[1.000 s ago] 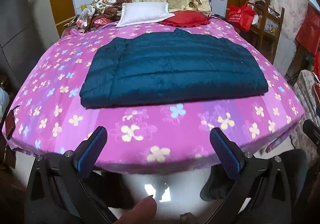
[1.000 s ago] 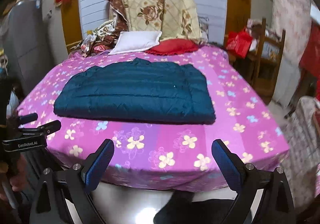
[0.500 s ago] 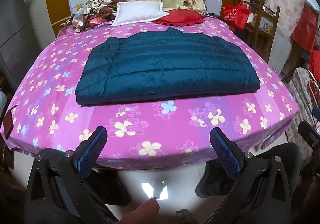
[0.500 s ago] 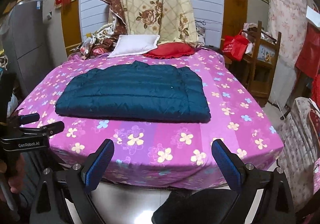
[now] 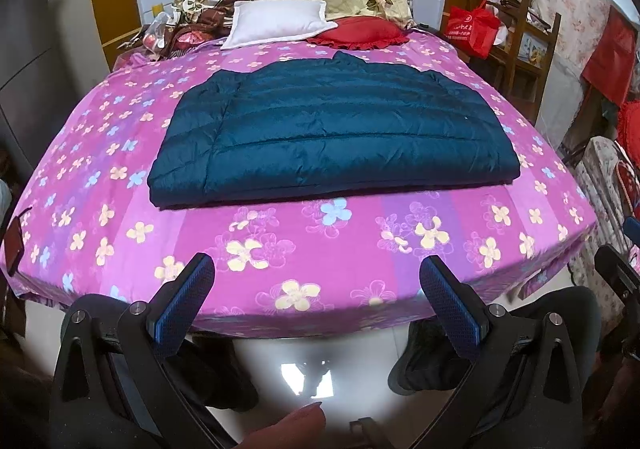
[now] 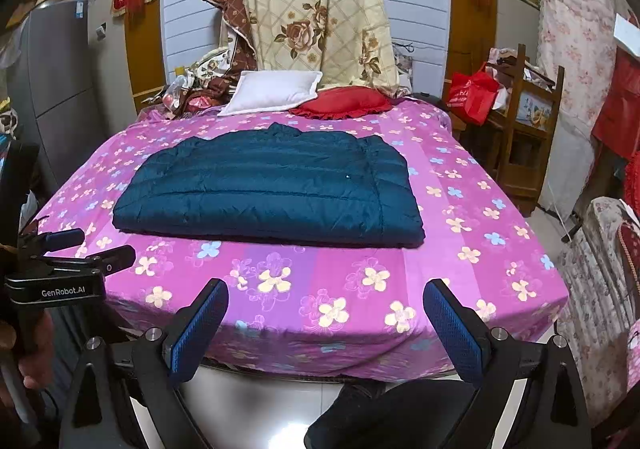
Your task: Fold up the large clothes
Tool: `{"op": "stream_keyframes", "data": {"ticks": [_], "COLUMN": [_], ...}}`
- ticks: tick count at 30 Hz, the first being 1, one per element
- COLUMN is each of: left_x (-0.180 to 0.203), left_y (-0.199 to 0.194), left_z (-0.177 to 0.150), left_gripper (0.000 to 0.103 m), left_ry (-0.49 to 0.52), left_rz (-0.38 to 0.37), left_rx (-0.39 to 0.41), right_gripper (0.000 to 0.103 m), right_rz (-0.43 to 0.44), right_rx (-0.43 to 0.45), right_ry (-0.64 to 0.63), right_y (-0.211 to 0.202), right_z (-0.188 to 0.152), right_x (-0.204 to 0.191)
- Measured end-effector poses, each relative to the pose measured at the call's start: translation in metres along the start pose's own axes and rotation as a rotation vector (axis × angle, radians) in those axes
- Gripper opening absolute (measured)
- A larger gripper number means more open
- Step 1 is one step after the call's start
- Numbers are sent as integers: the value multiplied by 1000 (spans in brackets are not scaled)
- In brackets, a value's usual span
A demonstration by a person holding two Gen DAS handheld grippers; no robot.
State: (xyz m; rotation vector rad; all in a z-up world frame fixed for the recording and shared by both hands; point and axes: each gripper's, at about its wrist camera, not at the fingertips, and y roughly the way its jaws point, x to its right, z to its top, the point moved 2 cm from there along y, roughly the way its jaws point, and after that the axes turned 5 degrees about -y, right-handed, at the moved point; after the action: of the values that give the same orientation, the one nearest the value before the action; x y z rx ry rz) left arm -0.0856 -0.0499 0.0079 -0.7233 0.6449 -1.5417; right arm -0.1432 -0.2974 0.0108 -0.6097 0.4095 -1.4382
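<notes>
A dark teal quilted jacket (image 5: 332,133) lies folded flat in a wide rectangle on the bed with the pink flowered sheet (image 5: 320,249). It also shows in the right wrist view (image 6: 272,189). My left gripper (image 5: 318,281) is open and empty, held off the near bed edge, well short of the jacket. My right gripper (image 6: 326,301) is open and empty too, at the near bed edge. The left gripper's body (image 6: 60,281) shows at the left of the right wrist view.
A white pillow (image 5: 276,23) and a red cushion (image 5: 360,33) lie at the bed's head under a floral blanket (image 6: 316,17). A wooden rack (image 6: 524,121) with a red bag (image 6: 472,93) stands right of the bed. A grey fridge (image 6: 56,89) stands left.
Both grippers have drawn back and slightly up from the bed, so more of the room shows. The jacket has not moved. Both stay open.
</notes>
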Motion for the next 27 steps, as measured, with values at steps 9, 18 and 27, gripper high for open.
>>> {"op": "stream_keyframes", "data": {"ticks": [9, 18, 27], "left_x": [-4, -4, -6], "left_y": [2, 4, 6], "left_z": [0, 0, 0], "left_gripper": [103, 103, 103], "left_ry": [-8, -5, -7], "left_rz": [-1, -1, -1], "left_rx": [-12, -17, -21], "right_gripper": [97, 97, 97], "right_rz": [6, 11, 13], "right_rx": [-5, -1, -1], "right_ry": [-2, -12, -9], "right_y": [2, 6, 6], "right_z": [0, 5, 6], "right_x": [-3, -7, -8]}}
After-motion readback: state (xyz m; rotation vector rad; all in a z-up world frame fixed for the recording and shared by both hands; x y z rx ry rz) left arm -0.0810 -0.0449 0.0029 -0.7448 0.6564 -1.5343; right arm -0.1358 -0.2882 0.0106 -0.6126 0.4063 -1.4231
